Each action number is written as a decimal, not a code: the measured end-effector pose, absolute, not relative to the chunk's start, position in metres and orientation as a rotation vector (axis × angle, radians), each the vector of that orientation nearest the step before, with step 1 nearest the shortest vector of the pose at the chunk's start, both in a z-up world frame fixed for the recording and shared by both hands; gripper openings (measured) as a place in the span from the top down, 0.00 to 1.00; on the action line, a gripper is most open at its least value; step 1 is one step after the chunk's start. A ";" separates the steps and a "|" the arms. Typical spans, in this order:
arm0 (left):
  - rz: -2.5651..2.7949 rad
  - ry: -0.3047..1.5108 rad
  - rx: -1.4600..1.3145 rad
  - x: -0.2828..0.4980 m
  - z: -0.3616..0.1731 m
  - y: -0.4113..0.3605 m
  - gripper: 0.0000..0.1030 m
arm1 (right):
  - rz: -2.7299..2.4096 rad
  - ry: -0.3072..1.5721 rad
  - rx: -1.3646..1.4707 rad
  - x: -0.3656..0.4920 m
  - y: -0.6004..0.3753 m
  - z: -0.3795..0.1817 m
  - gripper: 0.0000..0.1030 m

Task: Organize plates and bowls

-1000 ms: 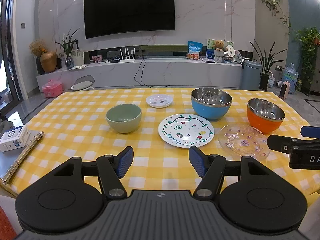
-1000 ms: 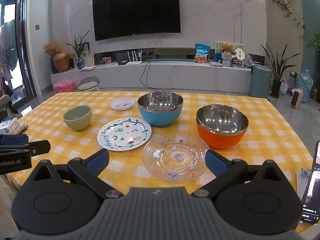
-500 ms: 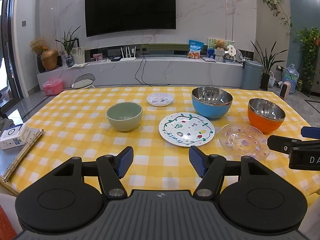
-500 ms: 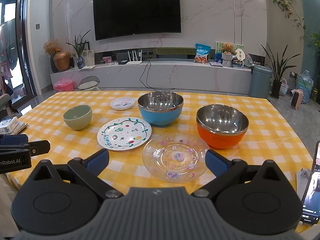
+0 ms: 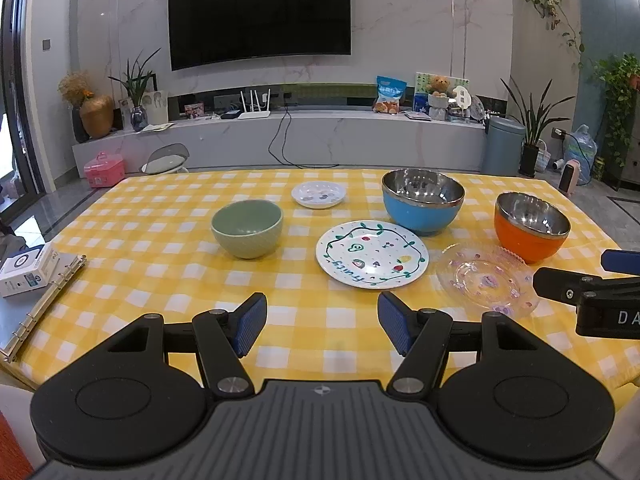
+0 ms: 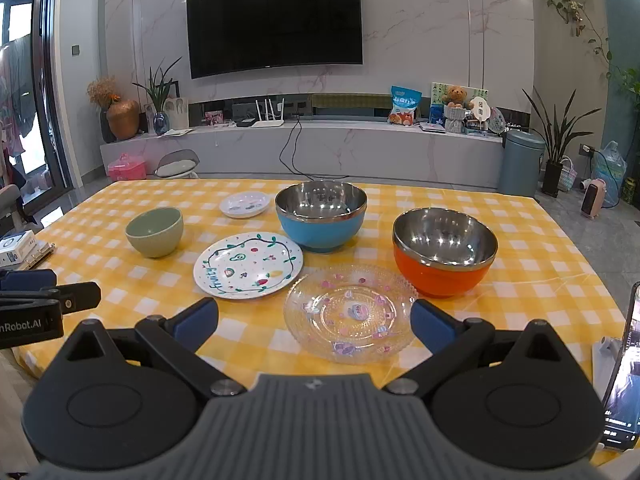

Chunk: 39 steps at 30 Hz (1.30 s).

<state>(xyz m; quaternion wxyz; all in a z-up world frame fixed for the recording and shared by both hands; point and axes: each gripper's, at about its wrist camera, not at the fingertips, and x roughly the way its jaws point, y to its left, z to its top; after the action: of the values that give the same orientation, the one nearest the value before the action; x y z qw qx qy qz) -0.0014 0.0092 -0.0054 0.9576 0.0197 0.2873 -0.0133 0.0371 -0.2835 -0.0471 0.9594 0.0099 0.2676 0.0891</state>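
Observation:
On the yellow checked table (image 5: 160, 216) stand a green bowl (image 5: 247, 228), a small white plate (image 5: 318, 194), a blue steel-lined bowl (image 5: 422, 201), an orange steel-lined bowl (image 5: 531, 226), a painted white plate (image 5: 372, 254) and a clear glass plate (image 5: 486, 278). My left gripper (image 5: 322, 326) is open and empty above the near table edge. My right gripper (image 6: 314, 320) is open and empty, with the glass plate (image 6: 350, 312) lying just beyond and between its fingertips. The orange bowl (image 6: 444, 256), blue bowl (image 6: 321, 214), painted plate (image 6: 248, 264) and green bowl (image 6: 155, 231) lie further off.
A ring binder (image 5: 44, 300) with a small white box (image 5: 28, 270) on it lies at the table's left edge. A phone (image 6: 624, 372) stands at the right edge. A TV wall and low cabinet are behind the table.
The left wrist view has crept slightly forward and up. Both grippers stay open and nothing on the table has moved.

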 end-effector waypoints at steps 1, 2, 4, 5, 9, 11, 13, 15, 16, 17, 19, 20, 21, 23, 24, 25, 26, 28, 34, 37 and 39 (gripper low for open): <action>-0.028 0.584 0.041 -0.002 -0.005 0.009 0.27 | 0.180 0.544 0.019 0.037 -0.283 -0.048 0.03; -0.029 0.584 0.041 -0.001 -0.005 0.009 0.27 | 0.180 0.545 0.018 0.037 -0.283 -0.049 0.03; -0.030 0.584 0.041 -0.002 -0.005 0.008 0.27 | 0.180 0.545 0.018 0.037 -0.283 -0.049 0.03; -0.029 0.585 0.041 -0.002 -0.005 0.008 0.27 | 0.180 0.546 0.018 0.037 -0.283 -0.049 0.03; -0.029 0.585 0.040 -0.001 -0.005 0.009 0.27 | 0.180 0.546 0.017 0.037 -0.283 -0.049 0.03; -0.029 0.585 0.040 -0.001 -0.005 0.009 0.27 | 0.180 0.546 0.017 0.037 -0.283 -0.049 0.03; -0.030 0.585 0.040 -0.001 -0.005 0.008 0.27 | 0.180 0.546 0.017 0.037 -0.283 -0.049 0.03; -0.030 0.586 0.040 -0.001 -0.005 0.008 0.27 | 0.180 0.547 0.016 0.037 -0.283 -0.049 0.03; -0.030 0.586 0.040 -0.002 -0.005 0.008 0.27 | 0.180 0.547 0.016 0.037 -0.283 -0.049 0.03; -0.030 0.585 0.040 -0.001 -0.005 0.008 0.27 | 0.180 0.548 0.016 0.038 -0.283 -0.049 0.03; -0.030 0.586 0.039 -0.001 -0.005 0.008 0.27 | 0.180 0.549 0.014 0.037 -0.284 -0.051 0.03; -0.030 0.586 0.039 -0.002 -0.005 0.008 0.27 | 0.180 0.549 0.014 0.037 -0.284 -0.050 0.03; -0.030 0.585 0.040 -0.002 -0.005 0.008 0.27 | 0.181 0.550 0.014 0.037 -0.284 -0.050 0.03; -0.030 0.586 0.040 -0.001 -0.005 0.008 0.27 | 0.182 0.550 0.012 0.037 -0.285 -0.051 0.03; -0.030 0.586 0.040 -0.001 -0.005 0.008 0.27 | 0.182 0.551 0.012 0.037 -0.285 -0.051 0.03; -0.031 0.586 0.041 -0.002 -0.005 0.008 0.27 | 0.182 0.552 0.010 0.036 -0.285 -0.052 0.03; -0.031 0.587 0.041 -0.002 -0.005 0.007 0.27 | 0.182 0.554 0.008 0.036 -0.284 -0.052 0.03; -0.030 0.587 0.040 -0.002 -0.005 0.007 0.27 | 0.182 0.555 0.005 0.035 -0.285 -0.053 0.03; -0.030 0.587 0.040 -0.002 -0.005 0.007 0.27 | 0.181 0.561 -0.001 0.036 -0.282 -0.051 0.03; -0.031 0.587 0.039 -0.002 -0.005 0.007 0.27 | 0.180 0.564 -0.005 0.036 -0.282 -0.051 0.03; -0.031 0.587 0.039 -0.002 -0.005 0.008 0.27 | 0.181 0.566 -0.006 0.036 -0.282 -0.051 0.03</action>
<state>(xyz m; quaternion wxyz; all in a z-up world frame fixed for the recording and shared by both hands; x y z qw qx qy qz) -0.0016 0.0076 -0.0051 0.9570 0.0193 0.2891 -0.0152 0.0358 -0.2818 -0.0509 0.9562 -0.0032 0.2789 0.0890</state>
